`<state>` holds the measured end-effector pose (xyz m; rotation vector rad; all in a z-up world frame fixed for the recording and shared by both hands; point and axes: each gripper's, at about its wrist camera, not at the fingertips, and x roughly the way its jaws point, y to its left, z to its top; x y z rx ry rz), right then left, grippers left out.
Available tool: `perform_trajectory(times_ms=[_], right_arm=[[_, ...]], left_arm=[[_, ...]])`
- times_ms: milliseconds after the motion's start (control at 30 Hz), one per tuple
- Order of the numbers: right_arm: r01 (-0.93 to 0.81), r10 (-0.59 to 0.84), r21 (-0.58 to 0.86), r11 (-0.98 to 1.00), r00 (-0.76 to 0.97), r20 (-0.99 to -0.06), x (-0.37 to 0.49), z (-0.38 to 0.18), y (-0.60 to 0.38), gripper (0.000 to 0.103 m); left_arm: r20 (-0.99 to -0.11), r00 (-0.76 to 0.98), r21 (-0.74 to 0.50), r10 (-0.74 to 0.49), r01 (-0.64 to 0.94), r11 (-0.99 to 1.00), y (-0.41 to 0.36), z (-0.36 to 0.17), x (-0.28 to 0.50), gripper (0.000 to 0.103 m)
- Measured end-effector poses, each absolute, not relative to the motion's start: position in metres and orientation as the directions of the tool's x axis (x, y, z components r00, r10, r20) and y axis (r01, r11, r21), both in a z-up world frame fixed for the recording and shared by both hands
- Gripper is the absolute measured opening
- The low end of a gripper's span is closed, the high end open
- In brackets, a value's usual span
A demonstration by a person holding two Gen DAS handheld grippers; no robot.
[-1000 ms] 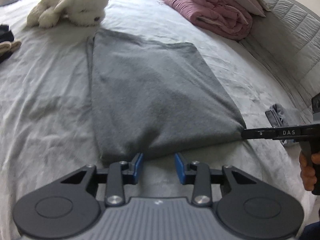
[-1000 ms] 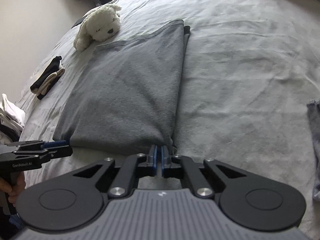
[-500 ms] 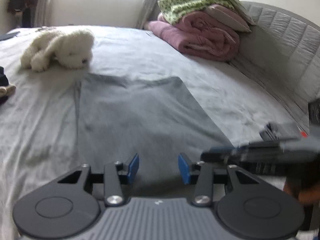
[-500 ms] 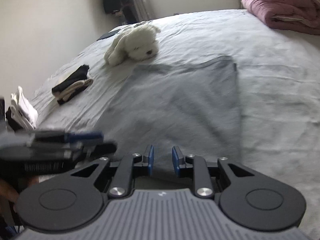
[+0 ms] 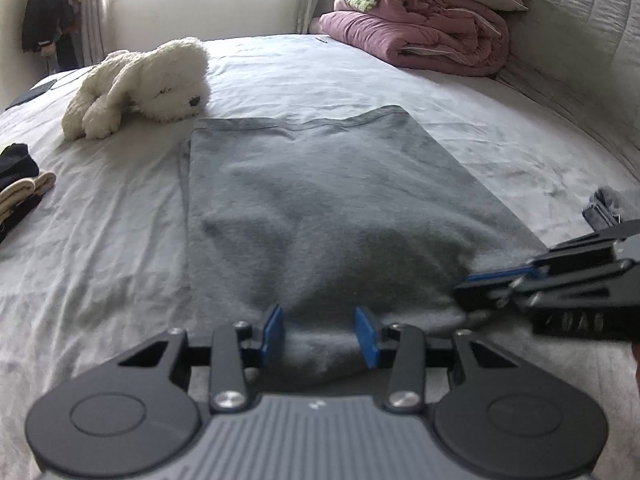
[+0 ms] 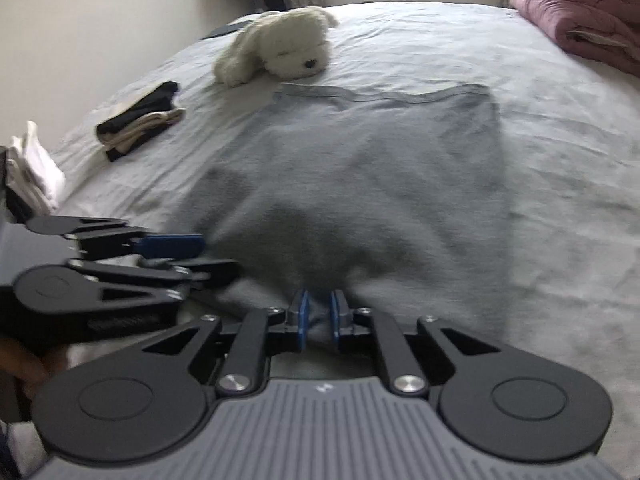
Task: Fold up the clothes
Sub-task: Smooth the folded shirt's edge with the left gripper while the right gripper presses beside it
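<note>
Left wrist view: grey garment (image 5: 320,200) flat on white bed (image 5: 100,240), window behind.

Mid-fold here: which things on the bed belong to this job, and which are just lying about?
Job: flat grey knit garment; left hand-held gripper; right hand-held gripper.
Lying about: white plush dog; rolled pink quilt; black-and-cream folded bundle.

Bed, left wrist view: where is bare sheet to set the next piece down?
Widest bare sheet: right of the grey garment, up to the pink quilt pile. A narrower strip lies left of it, before the dark folded clothes. Crowded by the plush dog at its far left corner.
</note>
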<state>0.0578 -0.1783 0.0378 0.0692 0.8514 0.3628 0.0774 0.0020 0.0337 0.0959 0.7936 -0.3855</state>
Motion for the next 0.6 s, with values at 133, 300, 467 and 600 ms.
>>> perform_trajectory(times_ms=[133, 300, 467, 600], right_arm=[[-0.223, 0.307, 0.214, 0.951, 0.605, -0.735, 0.059, 0.039, -0.202, 0.0], [-0.169, 0.28, 0.223, 0.96, 0.6, -0.749, 0.057, 0.042, -0.224, 0.0], [-0.156, 0.266, 0.217, 0.964, 0.609, -0.747, 0.057, 0.044, -0.227, 0.0], [-0.205, 0.292, 0.209, 0.956, 0.64, -0.711, 0.055, 0.048, -0.209, 0.016]], left_arm=[[-0.716, 0.627, -0.073, -0.307, 0.37, 0.926, 0.008, 0.035, 0.076, 0.039], [-0.732, 0.619, -0.053, -0.285, 0.365, 0.929, 0.014, 0.038, 0.076, 0.039], [-0.738, 0.609, -0.096, -0.291, 0.331, 0.939, 0.025, 0.042, 0.08, 0.04], [-0.702, 0.62, -0.148, -0.351, 0.355, 0.923, 0.017, 0.047, 0.077, 0.046]])
